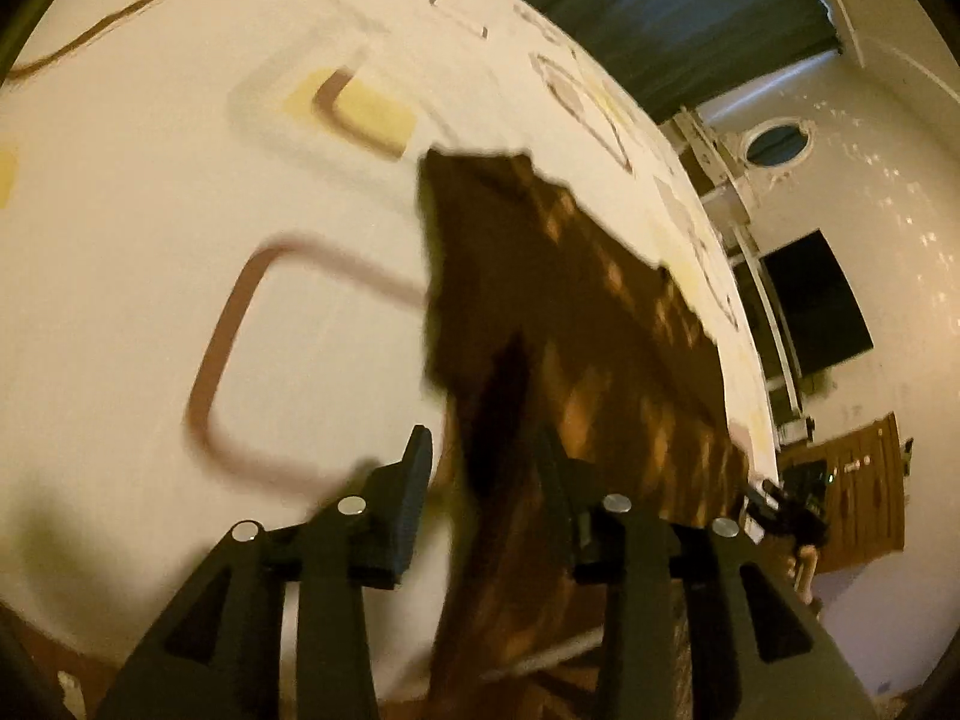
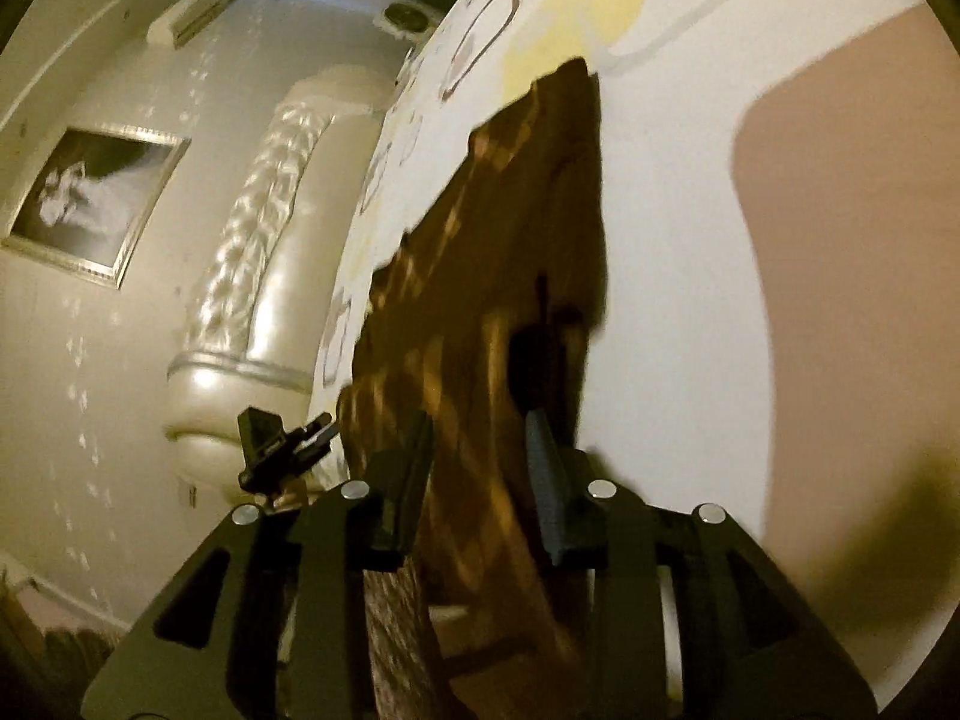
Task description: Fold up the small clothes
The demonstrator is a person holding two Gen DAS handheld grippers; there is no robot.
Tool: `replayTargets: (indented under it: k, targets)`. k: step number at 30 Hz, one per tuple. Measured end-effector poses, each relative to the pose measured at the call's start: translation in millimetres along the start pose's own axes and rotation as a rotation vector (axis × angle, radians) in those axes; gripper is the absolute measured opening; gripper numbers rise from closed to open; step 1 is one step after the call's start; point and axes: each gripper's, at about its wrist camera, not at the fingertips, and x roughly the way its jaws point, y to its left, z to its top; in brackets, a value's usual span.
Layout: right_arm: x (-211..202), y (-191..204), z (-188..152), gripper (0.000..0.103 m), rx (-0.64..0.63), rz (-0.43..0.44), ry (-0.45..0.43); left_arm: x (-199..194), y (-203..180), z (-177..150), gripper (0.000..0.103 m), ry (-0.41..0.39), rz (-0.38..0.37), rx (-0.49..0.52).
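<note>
A small brown garment with an orange pattern (image 1: pixel 576 324) hangs stretched above the white bedsheet (image 1: pixel 180 210). My left gripper (image 1: pixel 483 468) has its jaws apart, with one end of the garment hanging between them. My right gripper (image 2: pixel 480 450) also has its jaws apart, with the other end of the garment (image 2: pixel 492 252) between them. The right gripper shows small at the garment's far end in the left wrist view (image 1: pixel 774 501). The left gripper shows likewise in the right wrist view (image 2: pixel 288 438). Both views are blurred, so contact with the pads is unclear.
The sheet carries brown and yellow rounded squares (image 1: pixel 252 360). A padded cream headboard (image 2: pixel 258 276) and a framed picture (image 2: pixel 96 204) stand beyond the bed. A dark screen (image 1: pixel 816 306) and a wooden cabinet (image 1: pixel 864 492) are on the other side.
</note>
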Motion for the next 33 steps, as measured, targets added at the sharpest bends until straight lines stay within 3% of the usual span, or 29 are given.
replayTargets:
  k: [8, 12, 14, 24, 29, 33]
  targets:
    - [-10, -15, -52, 0.038, 0.0, -0.058, 0.11, 11, 9, -66, 0.041, 0.14, -0.005, -0.02]
    - [-4, -19, -59, 0.044, 0.027, -0.023, 0.113, 25, 7, -73, 0.045, 0.139, -0.022, -0.053]
    - [-3, -19, -61, 0.047, 0.03, -0.008, 0.111, 24, 3, -75, 0.057, 0.124, -0.043, -0.046]
    - [-11, -23, -67, 0.048, 0.039, -0.008, 0.125, 35, -9, -74, 0.057, 0.124, -0.059, -0.04]
    - [11, -30, -75, 0.049, 0.047, -0.026, 0.193, 38, -16, -75, 0.057, 0.121, -0.062, -0.042]
    - [17, -21, -76, 0.05, 0.012, -0.03, 0.193, 41, -18, -76, 0.057, 0.122, -0.064, -0.047]
